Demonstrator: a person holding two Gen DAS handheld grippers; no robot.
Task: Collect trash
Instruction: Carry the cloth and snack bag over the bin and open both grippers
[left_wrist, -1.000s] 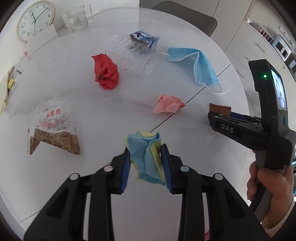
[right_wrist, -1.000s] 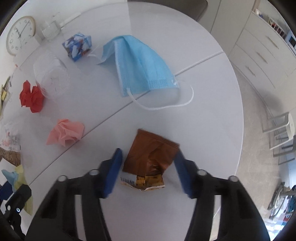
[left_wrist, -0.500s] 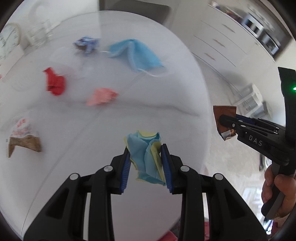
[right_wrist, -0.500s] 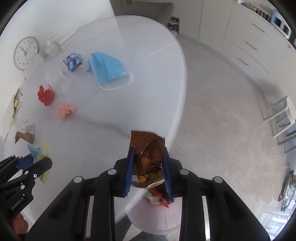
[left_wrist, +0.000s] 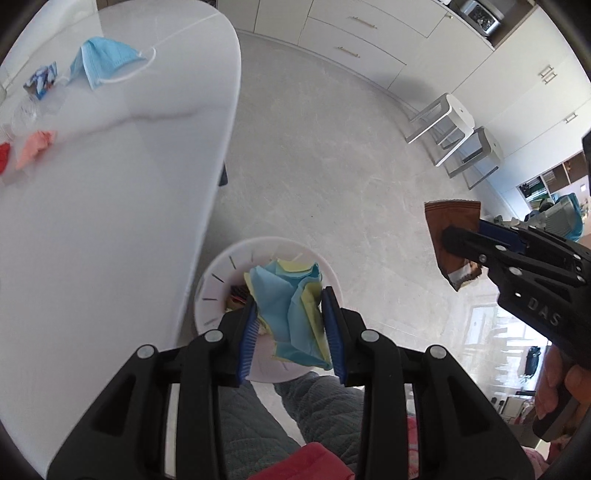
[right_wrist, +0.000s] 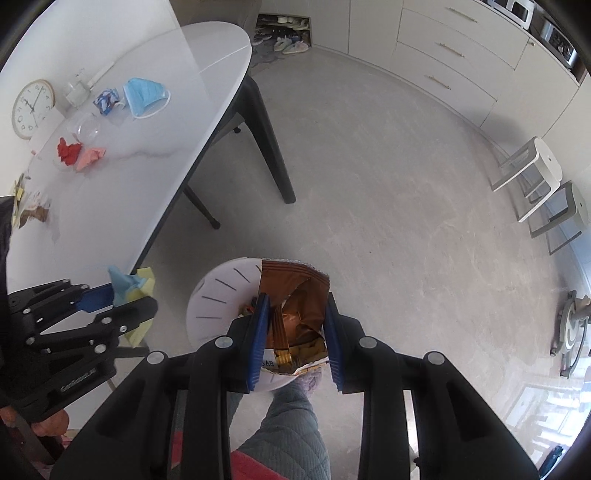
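Note:
My left gripper (left_wrist: 290, 325) is shut on a crumpled blue and yellow paper (left_wrist: 291, 306) and holds it above a white trash bin (left_wrist: 221, 280) on the floor. My right gripper (right_wrist: 295, 332) is shut on a brown snack wrapper (right_wrist: 295, 306), also above the bin (right_wrist: 218, 295). The wrapper shows in the left wrist view (left_wrist: 452, 236), off to the right of the bin. Some trash lies inside the bin. On the white table (right_wrist: 122, 173) lie a blue face mask (right_wrist: 146, 96), a pink paper ball (right_wrist: 90, 157), a red paper ball (right_wrist: 68, 150), a patterned wrapper (right_wrist: 106, 100) and a clear plastic cup (right_wrist: 85, 127).
A snack bag (right_wrist: 35, 212) lies near the table's left edge. A clock (right_wrist: 31, 107) and a glass (right_wrist: 77, 92) stand at the far side. A dark chair (right_wrist: 258, 122) is tucked under the table. Two stools (right_wrist: 543, 184) stand at the right by white cabinets (right_wrist: 443, 55). My leg is below the grippers.
Both grippers swung off the table and now hang over the floor bin, each still holding its trash. The table has slid to the left of both views.

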